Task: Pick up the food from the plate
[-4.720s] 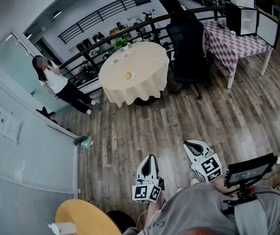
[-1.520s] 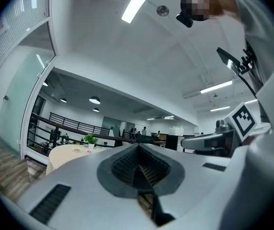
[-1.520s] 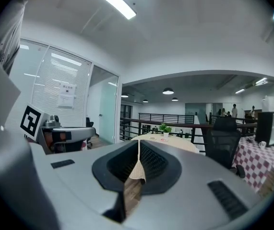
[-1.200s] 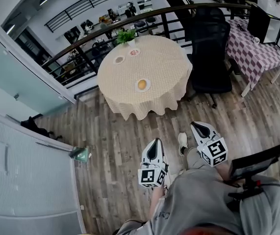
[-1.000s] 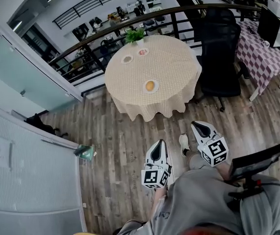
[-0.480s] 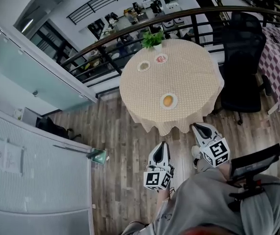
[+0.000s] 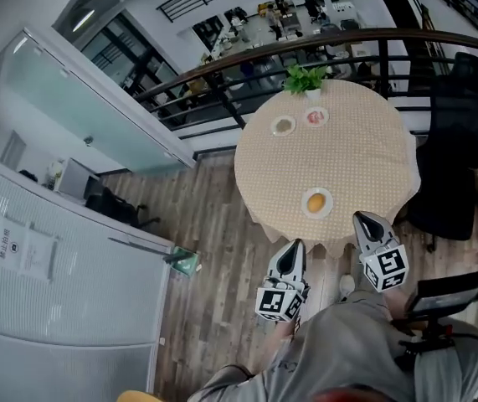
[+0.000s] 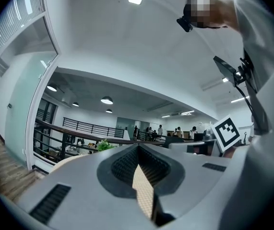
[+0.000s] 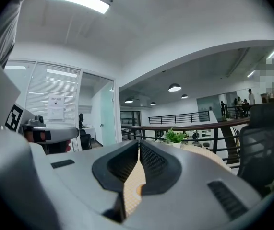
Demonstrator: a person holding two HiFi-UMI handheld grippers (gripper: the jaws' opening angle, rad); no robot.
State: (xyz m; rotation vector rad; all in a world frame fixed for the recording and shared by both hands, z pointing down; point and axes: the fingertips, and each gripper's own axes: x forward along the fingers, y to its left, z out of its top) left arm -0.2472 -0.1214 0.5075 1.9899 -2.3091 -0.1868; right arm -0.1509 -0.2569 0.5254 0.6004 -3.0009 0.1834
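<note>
Plainly, the round table [image 7: 364,153] wore a beige cloth with a fine woven check that hung in soft folds over its rim. A small white plate [image 7: 327,211] sat near the table's near edge, with the rounded orange food [image 7: 315,201] in its middle. Two smaller dishes [image 7: 283,126] lay near the far edge, beside a leafy potted plant [image 7: 305,79]. A black mesh-backed chair [image 7: 460,166] stood off the table's right edge, on a floor of grey-brown wooden planks [image 7: 213,249].

The left gripper [image 7: 295,247] and the right gripper [image 7: 366,219], both smooth grey-white shells with ribbed black pads, had their jaws pressed together at the tips, and neither held anything. Both were short of the table's near edge, apart from the plate.

Against the frame half a second before, the table filled more of the head view and lay further right, and the near edge had drawn close to the gripper tips.

Only the head view showed the whole plate and the dishes. The left gripper view added the other gripper's marker cube and distant people. The right gripper view added a paper notice on a glass wall and a sliver of orange through the gap below its shut tips.
</note>
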